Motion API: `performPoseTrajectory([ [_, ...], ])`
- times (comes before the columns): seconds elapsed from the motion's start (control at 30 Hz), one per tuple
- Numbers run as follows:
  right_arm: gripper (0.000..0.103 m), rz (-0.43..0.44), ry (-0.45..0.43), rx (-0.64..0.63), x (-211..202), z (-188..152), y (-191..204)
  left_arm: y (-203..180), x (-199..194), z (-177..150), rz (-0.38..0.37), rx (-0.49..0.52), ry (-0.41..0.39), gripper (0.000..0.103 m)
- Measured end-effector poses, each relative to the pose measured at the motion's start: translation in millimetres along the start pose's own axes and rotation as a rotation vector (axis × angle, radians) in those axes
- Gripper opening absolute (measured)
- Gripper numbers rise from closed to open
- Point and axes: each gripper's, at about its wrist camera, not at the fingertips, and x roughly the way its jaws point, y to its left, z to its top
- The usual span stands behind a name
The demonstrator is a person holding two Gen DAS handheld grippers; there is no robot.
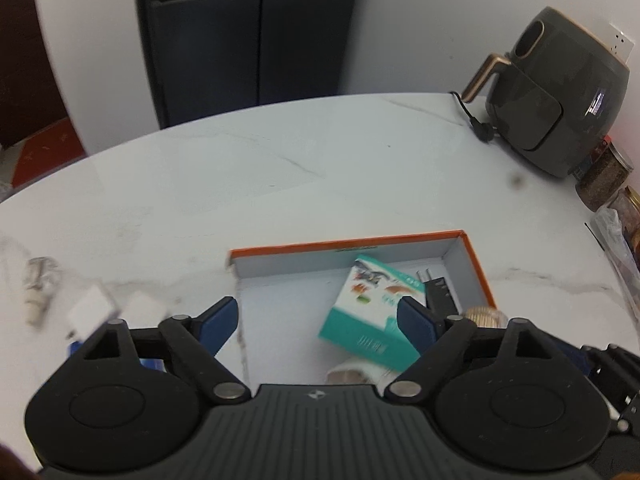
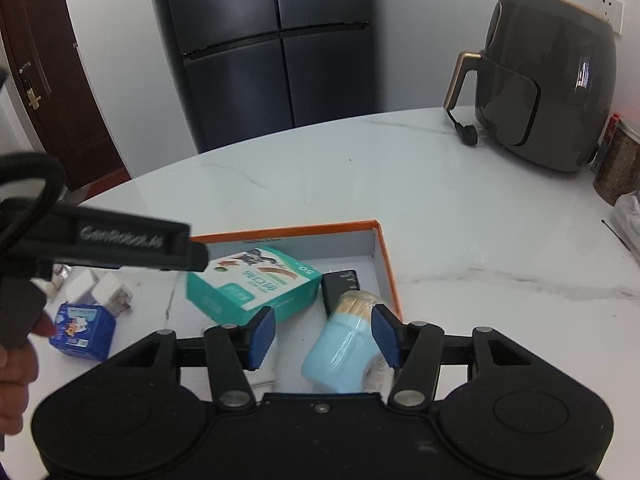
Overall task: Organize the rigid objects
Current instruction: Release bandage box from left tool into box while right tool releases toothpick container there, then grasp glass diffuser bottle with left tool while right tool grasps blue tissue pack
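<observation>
Left tongs (image 1: pixel 318 320): blue pads spread wide, nothing between them, hovering over the near left part of the orange-rimmed tray (image 1: pixel 476 264) on the white marble tabletop (image 1: pixel 280 184). Right tongs (image 2: pixel 323 334): also spread, empty, above the tray's (image 2: pixel 386 264) near right part. In the tray: teal carton (image 2: pixel 256 284), lying tilted at centre; black adapter (image 2: pixel 340 284) just right of it, near the right wall; pale-blue toothpick jar (image 2: pixel 340 356) on its side, w/ toothpick ends toward the adapter. Left of the tray, on the tabletop: two white plug cubes (image 2: pixel 100 286) side by side, and a small blue box (image 2: pixel 82 332) in front of them. Far right: dark air fryer (image 2: pixel 548 80), its cord plug lying beside it.
</observation>
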Motion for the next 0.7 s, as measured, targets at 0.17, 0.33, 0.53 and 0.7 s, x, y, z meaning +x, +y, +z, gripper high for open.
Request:
performPoseTrajectory([
  [0.17,0.073,0.000,-0.019,-0.019,-18,-3,17,17,-27,-18,0.054,-0.009,-0.022,0.094],
  [0.33,0.078,0.015,-0.027,-0.042,-33,-10,41,45,-47,-37,0.076,-0.059,-0.021,0.094],
  [0.53,0.078,0.047,-0.018,-0.088,-42,-18,74,79,-70,-57,0.101,-0.113,-0.035,0.095],
  [0.7,0.078,0.078,-0.007,-0.132,-45,-24,103,108,-79,-74,0.125,-0.176,-0.028,0.095],
])
